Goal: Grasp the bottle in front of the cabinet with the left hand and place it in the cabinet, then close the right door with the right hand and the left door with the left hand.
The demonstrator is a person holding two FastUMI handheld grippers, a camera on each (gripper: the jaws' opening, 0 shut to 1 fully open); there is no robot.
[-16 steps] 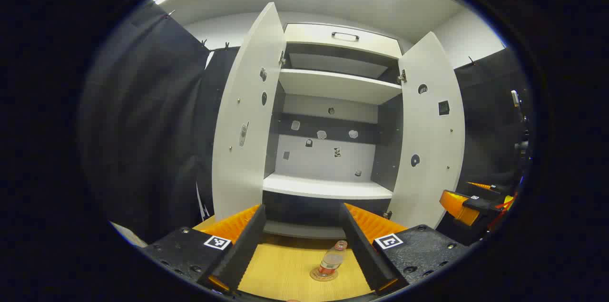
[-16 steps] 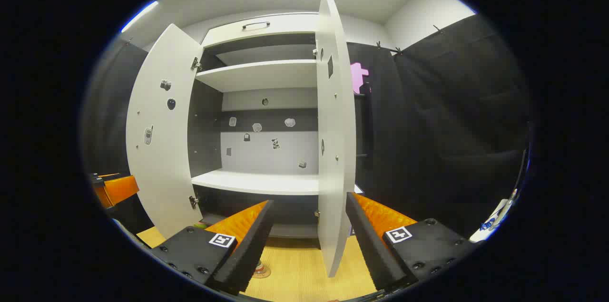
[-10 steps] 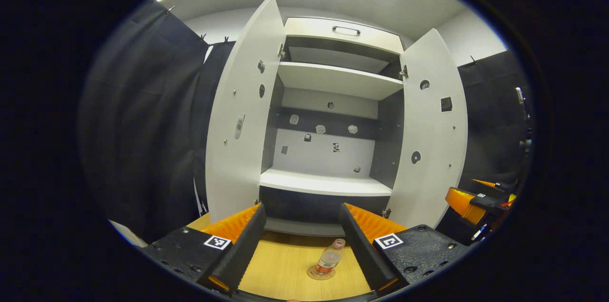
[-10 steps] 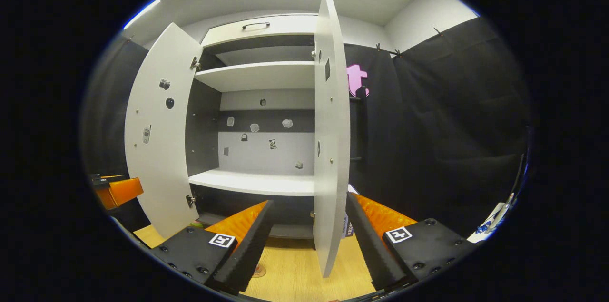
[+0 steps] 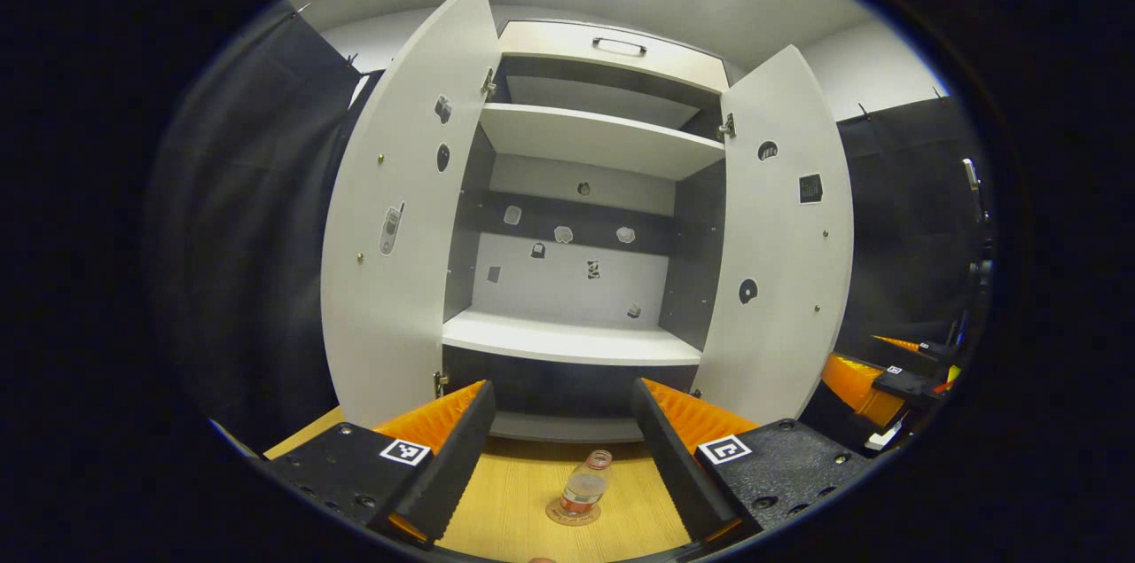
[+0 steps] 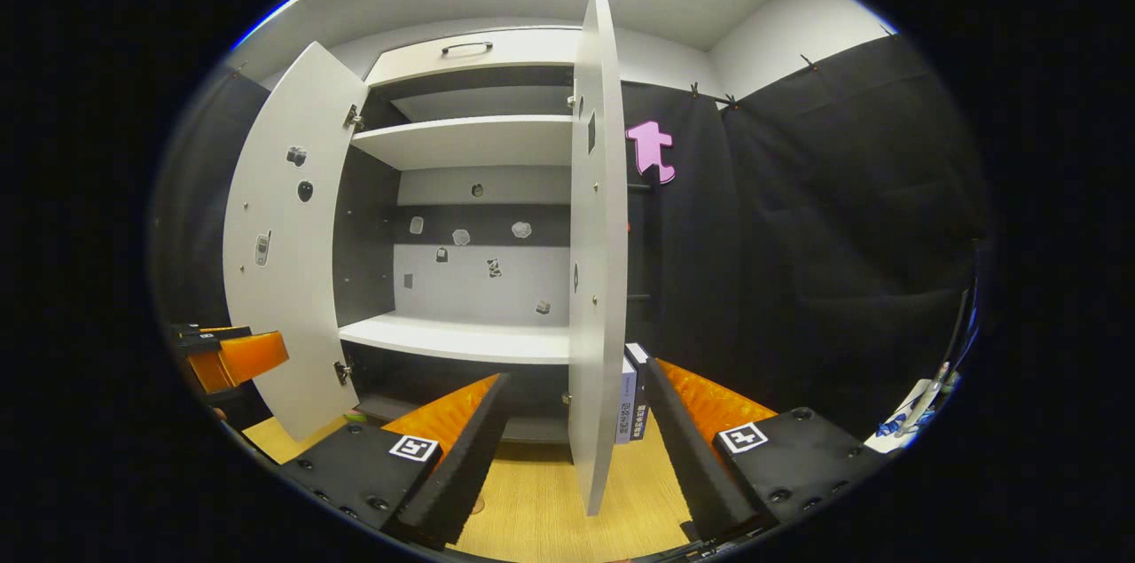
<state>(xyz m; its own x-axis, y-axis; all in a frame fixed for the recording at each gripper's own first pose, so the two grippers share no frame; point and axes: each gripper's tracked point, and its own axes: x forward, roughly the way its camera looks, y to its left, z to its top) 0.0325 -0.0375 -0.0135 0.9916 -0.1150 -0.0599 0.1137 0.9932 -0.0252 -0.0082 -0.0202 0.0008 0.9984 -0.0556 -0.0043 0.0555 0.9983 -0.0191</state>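
Note:
A small clear bottle [image 5: 585, 486] with a red cap and red label stands on a round coaster on the wooden table [image 5: 514, 501], in front of the white cabinet [image 5: 576, 341]. Both cabinet doors stand wide: the left door [image 5: 395, 217] and the right door [image 5: 780, 235]. My left gripper [image 5: 560, 448] is open, held above and short of the bottle, which shows between its fingers. My right gripper [image 6: 575, 448] is open with the right door's edge [image 6: 592, 261] standing between its fingers, farther off. The right gripper [image 5: 873, 377] also appears at the right of the left gripper view.
The cabinet has a white lower shelf [image 6: 461, 340], an upper shelf [image 6: 470, 142] and a top drawer with a handle [image 5: 619, 43]. Upright books [image 6: 631, 403] stand behind the right door. Black cloth walls close both sides.
Both views have shifted: the cabinet and bottle slid left in the left gripper view, and the right door's edge moved left between the right fingers, uncovering the books. Both grippers stay open.

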